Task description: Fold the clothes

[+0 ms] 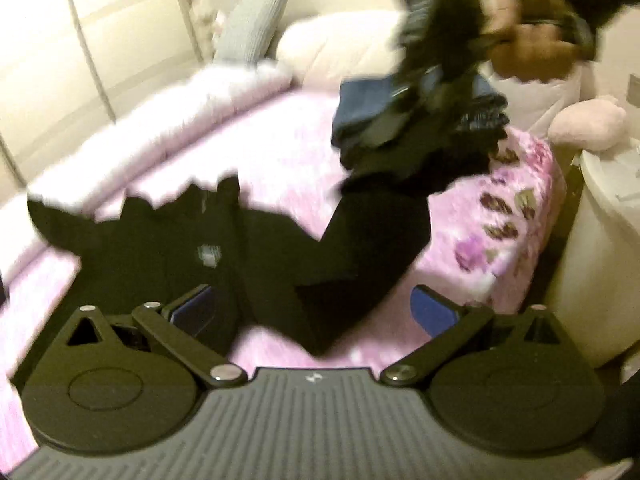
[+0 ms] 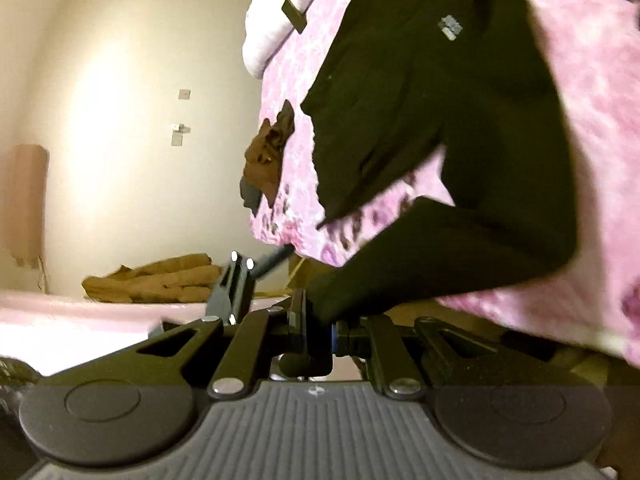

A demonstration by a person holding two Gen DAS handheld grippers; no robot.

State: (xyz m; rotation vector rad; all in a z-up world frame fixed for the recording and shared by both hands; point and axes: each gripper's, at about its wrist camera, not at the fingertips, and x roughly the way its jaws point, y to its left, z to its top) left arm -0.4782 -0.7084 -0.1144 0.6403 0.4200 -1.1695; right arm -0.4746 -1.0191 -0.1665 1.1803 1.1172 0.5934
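A black garment lies spread on the pink floral bed cover. My left gripper is open just above the garment's near edge, blue pads wide apart, holding nothing. In the left wrist view the right gripper hangs at the upper right in a person's hand, lifting one end of the garment. In the right wrist view my right gripper is shut on a sleeve end of the black garment, which stretches away over the bed cover.
A stack of folded dark and blue clothes sits on the bed behind the garment. White pillows and a pink plush toy are at the head. A white round container stands right of the bed. Brown clothes lie further off.
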